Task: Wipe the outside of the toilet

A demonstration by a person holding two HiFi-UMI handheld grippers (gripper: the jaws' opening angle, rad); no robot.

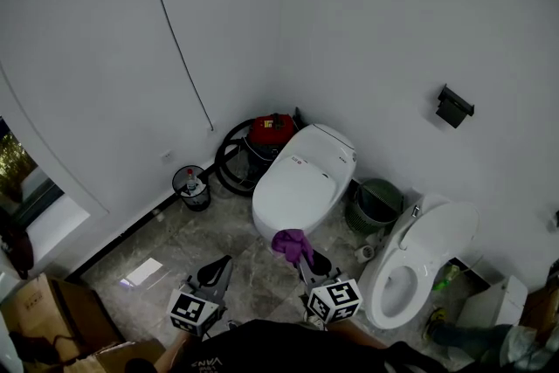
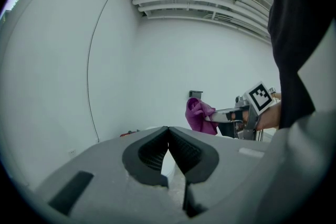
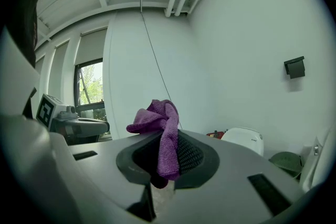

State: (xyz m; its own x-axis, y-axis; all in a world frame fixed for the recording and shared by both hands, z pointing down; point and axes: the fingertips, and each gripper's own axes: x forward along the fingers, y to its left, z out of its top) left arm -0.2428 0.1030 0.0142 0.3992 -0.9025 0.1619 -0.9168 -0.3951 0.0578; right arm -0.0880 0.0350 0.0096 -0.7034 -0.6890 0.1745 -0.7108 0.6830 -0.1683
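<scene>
Right hand-held gripper (image 3: 167, 160) pinches a crumpled purple microfibre cloth (image 3: 160, 123) between its jaws, and the cloth bunches above the tips. Left hand-held gripper (image 2: 168, 139), beside it to the left, has its jaws pressed together on nothing. Just ahead of the cloth stands a white oval toilet with its lid down (image 1: 301, 183). A second white toilet, with its bowl open (image 1: 419, 262), sits to the right.
</scene>
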